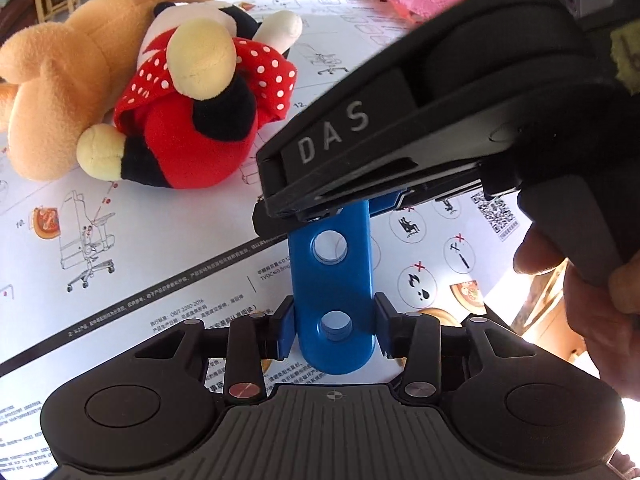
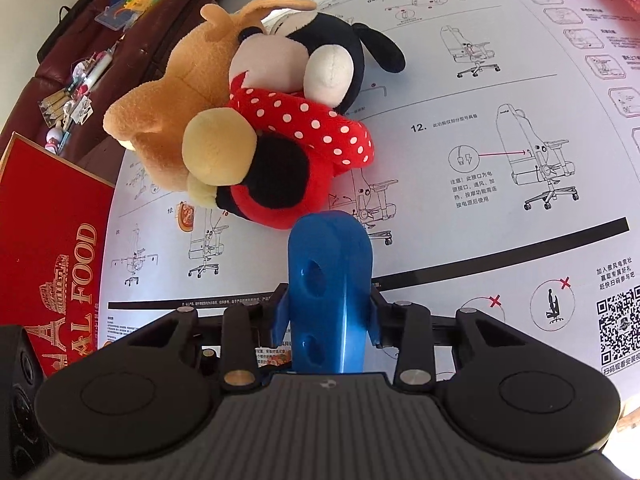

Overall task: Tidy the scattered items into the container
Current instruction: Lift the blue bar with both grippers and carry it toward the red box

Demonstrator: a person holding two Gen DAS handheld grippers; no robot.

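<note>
Gripping one blue bar (image 1: 332,284) are left gripper (image 1: 332,320) and right gripper (image 2: 326,312).

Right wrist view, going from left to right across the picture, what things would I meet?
Red box lettered FOOD → tan plush dog → red polka-dot mouse plush → blue perforated bar, which sits between the right gripper's fingers → QR code printed on the chair instruction sheet.

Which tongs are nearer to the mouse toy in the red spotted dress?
Right, probably. The right tongs grip the blue bar's far end, right beside the mouse toy; the left tongs grip its near end, farther back from the toy.
</note>
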